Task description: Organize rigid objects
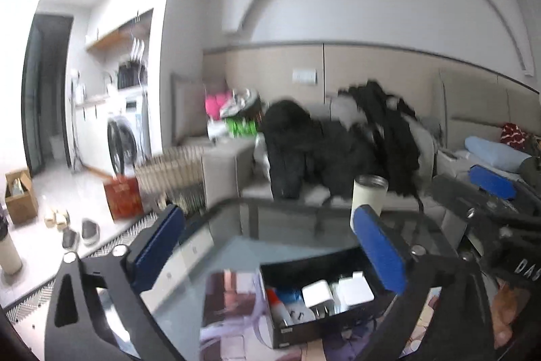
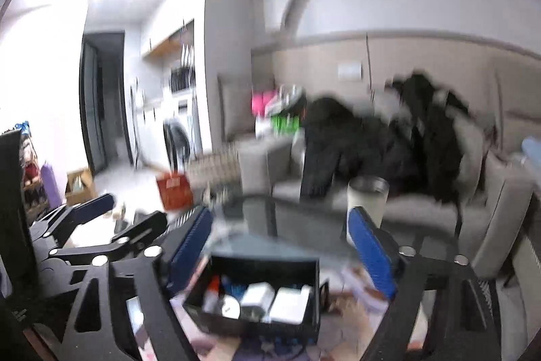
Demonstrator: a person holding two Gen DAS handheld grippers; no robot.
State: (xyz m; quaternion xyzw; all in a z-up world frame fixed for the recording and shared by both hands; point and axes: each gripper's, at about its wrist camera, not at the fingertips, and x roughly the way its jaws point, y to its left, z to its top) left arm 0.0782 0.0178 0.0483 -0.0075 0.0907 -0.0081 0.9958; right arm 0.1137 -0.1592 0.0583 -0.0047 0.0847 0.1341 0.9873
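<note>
Both the left gripper [image 1: 267,246] and right gripper [image 2: 284,246] are hovering with jaws spread wide and empty above a black box [image 1: 324,323] of chargers sitting on the glass table [image 1: 270,225]; a white tumbler [image 1: 368,195] is standing beyond, before the clothes-heaped sofa [image 1: 236,164].

Daylight blows out upper left in both views. Motion blur throughout, heavier in right wrist view. Fisheye edges bend, corners dark.

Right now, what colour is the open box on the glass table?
Black. The box holding white chargers shows best in the left wrist view.
</note>
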